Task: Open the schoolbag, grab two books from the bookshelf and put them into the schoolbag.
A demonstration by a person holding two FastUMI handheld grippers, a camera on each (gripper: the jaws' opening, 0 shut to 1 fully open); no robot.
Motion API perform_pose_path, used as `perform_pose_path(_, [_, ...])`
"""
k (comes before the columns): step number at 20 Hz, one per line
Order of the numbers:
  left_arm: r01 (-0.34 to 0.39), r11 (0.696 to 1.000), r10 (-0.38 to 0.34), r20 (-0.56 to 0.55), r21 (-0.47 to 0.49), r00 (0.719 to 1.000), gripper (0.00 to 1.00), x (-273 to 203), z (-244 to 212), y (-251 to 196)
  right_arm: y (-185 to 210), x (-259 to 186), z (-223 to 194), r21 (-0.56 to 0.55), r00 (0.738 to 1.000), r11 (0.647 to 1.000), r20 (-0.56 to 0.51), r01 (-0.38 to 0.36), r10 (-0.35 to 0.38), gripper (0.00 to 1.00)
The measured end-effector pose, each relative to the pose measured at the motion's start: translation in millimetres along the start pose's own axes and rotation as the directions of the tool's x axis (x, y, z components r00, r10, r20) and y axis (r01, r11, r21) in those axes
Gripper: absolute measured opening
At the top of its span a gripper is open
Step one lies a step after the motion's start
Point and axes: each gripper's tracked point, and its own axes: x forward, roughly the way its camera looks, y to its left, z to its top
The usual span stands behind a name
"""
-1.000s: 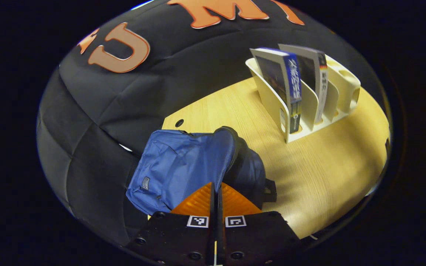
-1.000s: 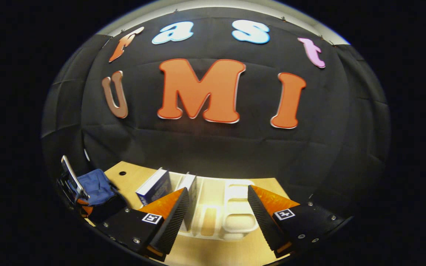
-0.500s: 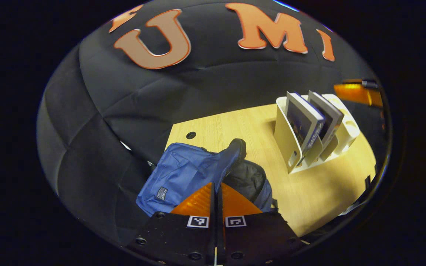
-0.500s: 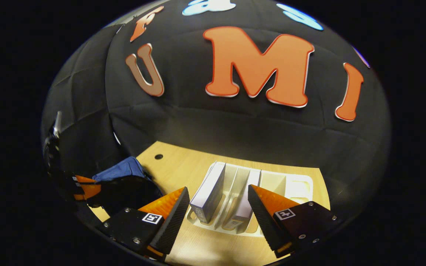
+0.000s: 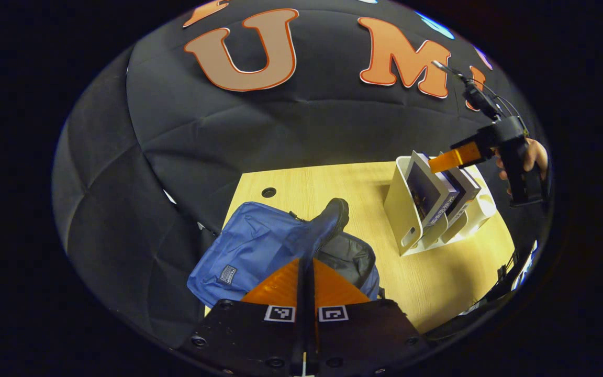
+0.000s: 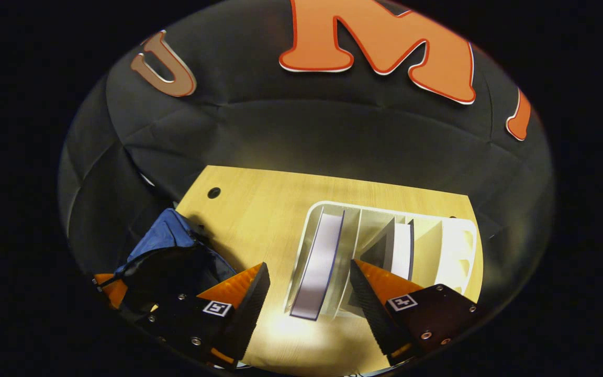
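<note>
right gripper (image 6: 309, 293) has its jaws spread wide with nothing between them, hanging above the cream plastic slotted bookshelf (image 6: 450, 251) and looking down into it. the blue-edged book with the pale page block (image 6: 318, 269) sits straight ahead, right in the gap between the fingers, long edge running away from the gripper toward the booth wall, so i'd guess a straight drop puts one finger on each cover. the second book, pale pages with a dark cover (image 6: 400, 243), is one slot over, partly behind the right finger. left gripper (image 5: 305, 277) has its fingers pressed flat together on the rim of the blue fabric schoolbag's (image 5: 249, 246) flap, holding the mouth up so the dark inside shows. the bag is off to the left on the pale wooden table (image 6: 259, 209), well apart from the shelf. can't tell how deep the books sit in their slots, and the bottom of the bag's opening is behind the left fingers.
</note>
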Motion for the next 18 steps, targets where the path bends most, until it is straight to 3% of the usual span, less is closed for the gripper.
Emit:
perform_pose_path(4, [-0.001,1.0,0.001,0.01,-0.01,1.0,0.02,1,-4,7,5,28,-12,0.076,0.987,0.997,-0.16,0.003,0.009,0.81])
perform_pose_path(5, [0.003,1.0,-0.003,0.01,-0.011,1.0,0.02,3,-6,7,2,33,-13,0.098,0.983,0.995,-0.186,0.015,0.004,0.67])
perform_pose_path(7, [0.007,1.0,-0.007,0.005,-0.017,1.0,0.02,4,-10,8,-2,38,-18,0.136,0.969,0.99,-0.246,0.033,0.001,0.56])
perform_pose_path(8, [0.011,1.0,-0.011,0.002,-0.022,1.0,0.02,4,-13,7,-7,35,-17,0.14,0.964,0.989,-0.265,0.054,-0.015,0.43])
perform_pose_path(10, [0.019,0.999,-0.019,-0.001,-0.03,1.0,0.02,7,-17,5,-17,34,-19,0.144,0.955,0.987,-0.294,0.077,-0.032,0.34])
perform_pose_path(13, [0.022,0.999,-0.023,-0.007,-0.039,1.0,0.02,10,-21,3,-21,24,-16,0.191,0.948,0.98,-0.319,0.051,0.013,0.29])
perform_pose_path(18, [0.017,0.999,-0.018,-0.018,-0.035,1.0,0.02,12,-22,-1,-34,-12,8,0.253,0.963,0.967,-0.261,-0.001,0.07,0.27])
